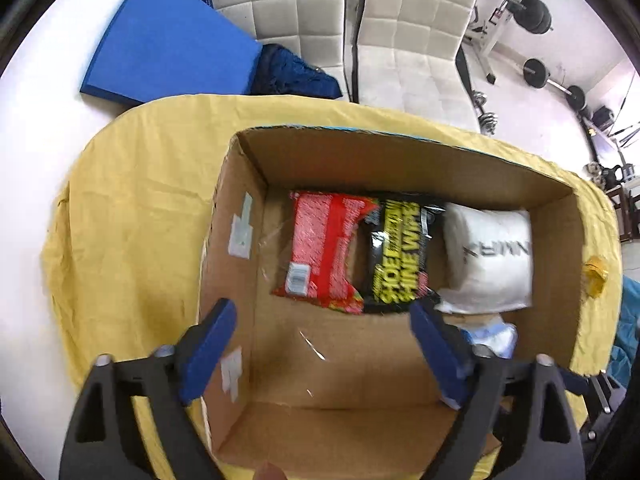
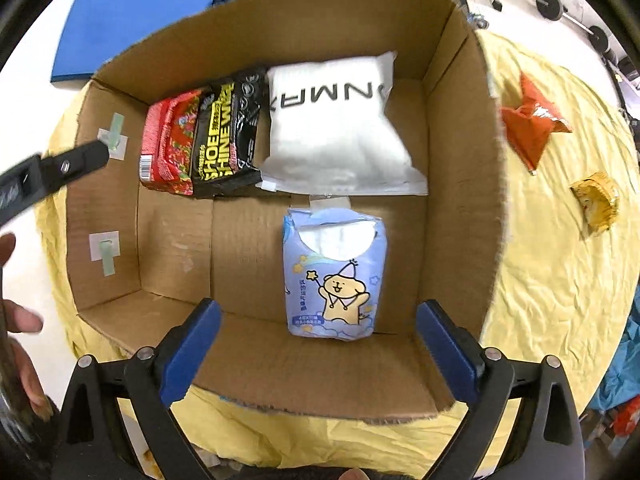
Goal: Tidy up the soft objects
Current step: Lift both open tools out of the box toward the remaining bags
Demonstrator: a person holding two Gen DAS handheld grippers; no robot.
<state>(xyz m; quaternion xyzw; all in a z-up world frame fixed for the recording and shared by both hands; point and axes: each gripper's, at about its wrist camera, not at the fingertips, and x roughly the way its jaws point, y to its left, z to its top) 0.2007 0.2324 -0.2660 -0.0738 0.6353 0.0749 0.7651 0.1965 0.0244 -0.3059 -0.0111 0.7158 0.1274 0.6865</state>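
Both my right gripper [image 2: 318, 334] and left gripper [image 1: 322, 346] hang spread, empty, over the cardboard box [image 2: 460, 184] (tissue pack [image 2: 334, 272] upright, likely topples if bumped).

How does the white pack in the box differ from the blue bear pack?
The white pack is plain with black letters; the blue pack carries a cartoon bear. The white one looks larger and lies by the box's far wall; the blue one lies nearer, apart from the row. Both are soft packs lying inside the box.
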